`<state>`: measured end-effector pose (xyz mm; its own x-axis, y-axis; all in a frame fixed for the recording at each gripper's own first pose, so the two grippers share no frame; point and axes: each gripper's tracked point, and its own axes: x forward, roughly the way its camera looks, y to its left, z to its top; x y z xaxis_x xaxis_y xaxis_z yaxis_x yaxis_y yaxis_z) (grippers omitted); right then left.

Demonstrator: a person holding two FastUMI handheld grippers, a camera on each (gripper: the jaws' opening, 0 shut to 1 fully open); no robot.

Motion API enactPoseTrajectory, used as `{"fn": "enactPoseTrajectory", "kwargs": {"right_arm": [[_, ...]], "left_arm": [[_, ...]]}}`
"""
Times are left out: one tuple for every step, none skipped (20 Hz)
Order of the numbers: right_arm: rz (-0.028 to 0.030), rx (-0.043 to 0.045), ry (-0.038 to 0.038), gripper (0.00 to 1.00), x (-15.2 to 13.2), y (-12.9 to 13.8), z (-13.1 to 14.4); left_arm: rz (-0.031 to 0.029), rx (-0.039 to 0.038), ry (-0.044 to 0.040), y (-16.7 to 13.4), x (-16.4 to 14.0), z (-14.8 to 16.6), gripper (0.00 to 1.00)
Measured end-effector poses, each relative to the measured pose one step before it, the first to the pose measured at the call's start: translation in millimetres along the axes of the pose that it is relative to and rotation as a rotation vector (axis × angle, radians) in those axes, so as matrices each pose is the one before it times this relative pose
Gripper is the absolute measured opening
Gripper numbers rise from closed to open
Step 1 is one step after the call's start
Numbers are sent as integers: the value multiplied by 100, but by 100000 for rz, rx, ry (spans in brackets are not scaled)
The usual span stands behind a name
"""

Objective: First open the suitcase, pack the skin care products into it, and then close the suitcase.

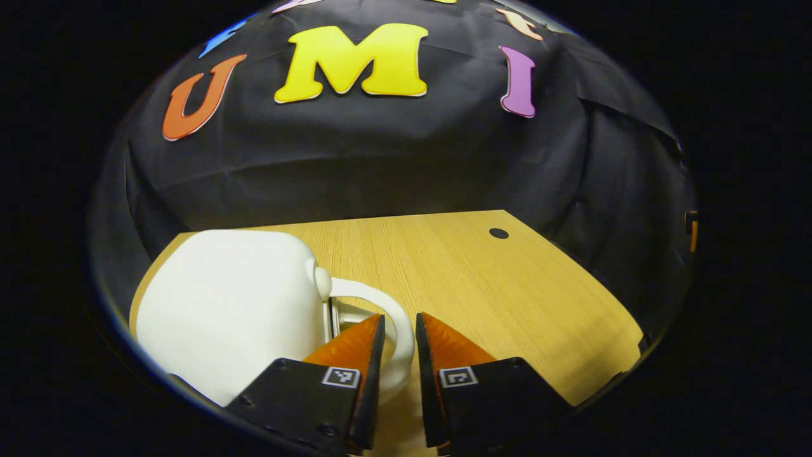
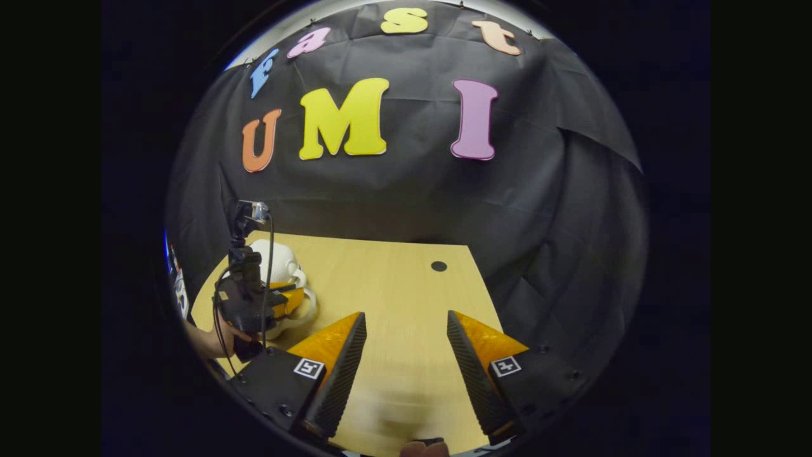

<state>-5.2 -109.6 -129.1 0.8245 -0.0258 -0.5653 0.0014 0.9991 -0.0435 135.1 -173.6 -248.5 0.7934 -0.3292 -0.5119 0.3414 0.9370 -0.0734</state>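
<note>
A small white hard-shell suitcase (image 1: 228, 298) lies closed on the left part of the wooden table (image 1: 507, 285). Its white loop handle (image 1: 398, 330) sticks out to the right and runs between the fingers of my left gripper (image 1: 399, 320), which is shut on it. In the right gripper view the same suitcase (image 2: 279, 257) sits at the far left, with the left gripper (image 2: 288, 299) at its handle (image 2: 309, 310) and a hand (image 2: 209, 339) holding that gripper. My right gripper (image 2: 406, 317) hovers over the bare table (image 2: 393, 279), open, with nothing between its fingers.
A small black round hole (image 1: 498, 233) marks the table near its far right corner, seen also as the hole (image 2: 438, 266) in the right gripper view. Black cloth closes off the back and right sides.
</note>
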Motion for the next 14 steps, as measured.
{"fn": "enactPoseTrajectory", "kwargs": {"right_arm": [[726,-186,-770,77,84,535,225],[604,86,-624,77,85,453,203],[1002,-24,-889,77,49,633,272],[1086,-370,-1057,75,84,702,357],[1463,-660,-2434,77,135,1019,789],[872,-154,-2206,76,105,576,845],[760,250,-2363,75,151,620,827],[681,332,-2776,77,180,580,980],[-565,387,-3094,75,246,445,1067],[-402,604,-3273,77,257,360,1180],[-90,1177,-3601,77,84,553,1327],[-277,767,-3702,75,122,435,1238],[-1136,56,-5147,77,298,636,1750],[-937,11,-3663,76,128,509,1347]], "left_arm": [[805,-24,-1023,89,-360,334,44],[1188,-289,-642,95,-677,409,50],[299,-1185,-891,9,-478,487,72],[669,-1307,-1719,218,-841,698,93],[3100,-1036,-2960,759,-1043,1547,94],[2649,-603,-2352,629,-894,1368,100],[1950,-863,-2793,545,-897,1594,100],[1495,-302,-3032,495,-1034,1658,100],[1997,741,-3902,692,-1044,1833,100],[2211,1226,-4819,745,-1008,2202,99],[2194,980,-4946,921,-922,2110,99],[1787,504,-4156,885,-829,2103,99],[1870,-394,-4385,967,-1118,2217,99],[1314,-1281,-3234,813,-734,1799,99]]}}
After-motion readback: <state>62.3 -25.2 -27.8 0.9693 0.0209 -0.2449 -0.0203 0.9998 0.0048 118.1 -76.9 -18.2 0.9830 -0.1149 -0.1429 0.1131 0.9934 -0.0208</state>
